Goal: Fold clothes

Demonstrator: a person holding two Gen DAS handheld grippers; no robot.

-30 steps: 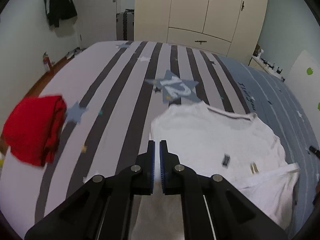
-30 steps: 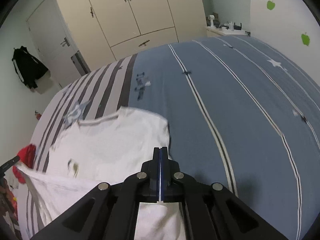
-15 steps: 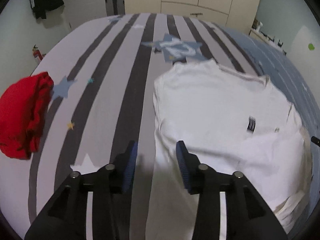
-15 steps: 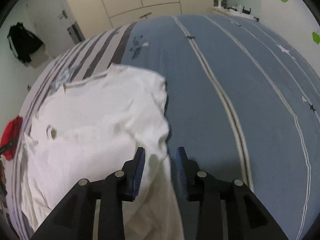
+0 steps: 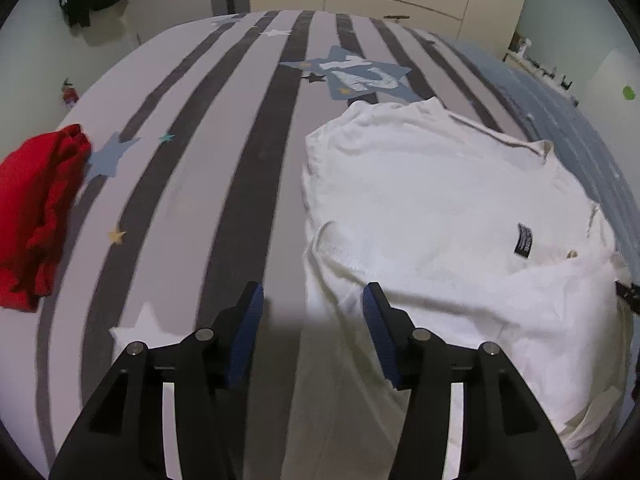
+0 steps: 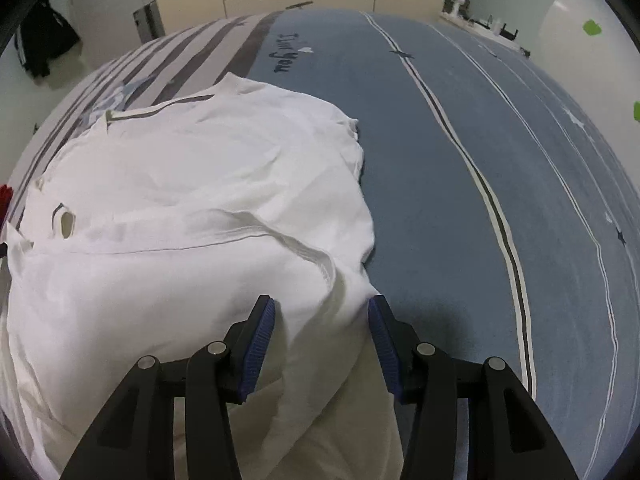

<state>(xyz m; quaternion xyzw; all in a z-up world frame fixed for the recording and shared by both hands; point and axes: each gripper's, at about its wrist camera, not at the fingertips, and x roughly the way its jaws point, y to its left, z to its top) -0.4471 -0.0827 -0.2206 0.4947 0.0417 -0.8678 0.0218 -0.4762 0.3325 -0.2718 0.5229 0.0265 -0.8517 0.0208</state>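
A soft, crumpled white cotton T-shirt (image 5: pixel 440 200) lies partly folded on the bed's striped grey-and-blue quilt (image 5: pixel 224 160), its hem doubled up over the body. The left gripper (image 5: pixel 312 300), jaws just opened, straddles the shirt's left edge without pressing it. The right gripper (image 6: pixel 322 312) has likewise just spread its ribbed blue pads (image 6: pixel 260 336) over the bunched right edge. A rumpled red garment (image 5: pixel 36 208) sits far left.

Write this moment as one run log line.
white shirt: flat on bed | left tool: open, just released | right tool: open, just released
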